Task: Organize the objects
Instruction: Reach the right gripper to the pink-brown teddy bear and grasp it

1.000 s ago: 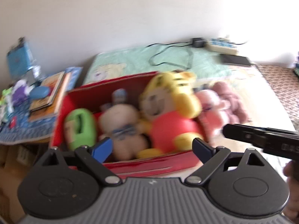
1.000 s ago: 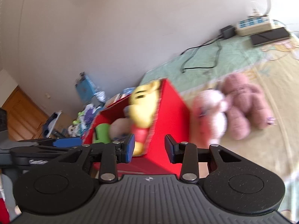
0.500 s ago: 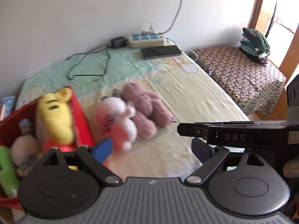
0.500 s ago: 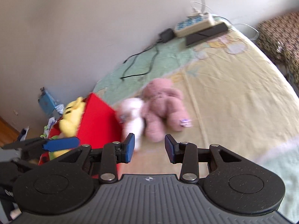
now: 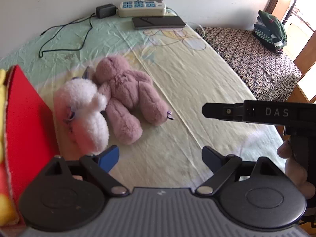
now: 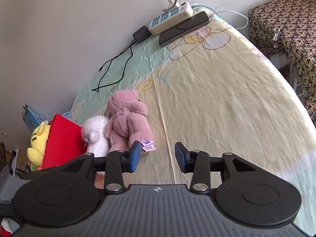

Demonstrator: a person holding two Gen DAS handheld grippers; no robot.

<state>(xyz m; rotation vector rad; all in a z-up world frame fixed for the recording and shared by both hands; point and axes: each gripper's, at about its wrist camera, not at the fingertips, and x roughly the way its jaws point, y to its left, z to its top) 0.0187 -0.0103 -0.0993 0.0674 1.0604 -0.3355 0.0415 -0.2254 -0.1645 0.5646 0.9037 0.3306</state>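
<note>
A mauve plush bear (image 5: 128,96) lies on the bed sheet beside a white and pink plush (image 5: 83,114), both just right of a red box (image 5: 25,122). A yellow plush (image 6: 38,142) sits in the box. My left gripper (image 5: 160,158) is open and empty, above the sheet in front of the two plush toys. My right gripper (image 6: 157,157) is open and empty, just right of the mauve bear (image 6: 126,122); the white plush (image 6: 95,136) and red box (image 6: 63,144) lie to its left.
A power strip (image 5: 141,7), a charger with a black cable (image 5: 65,37) and a dark phone (image 5: 158,22) lie at the far end of the bed by the wall. A patterned bench (image 5: 254,59) with folded clothes (image 5: 270,31) stands to the right.
Both views have swung right, from the red box full of plush toys to the two plush toys on the sheet. Both grippers stay open and empty.
</note>
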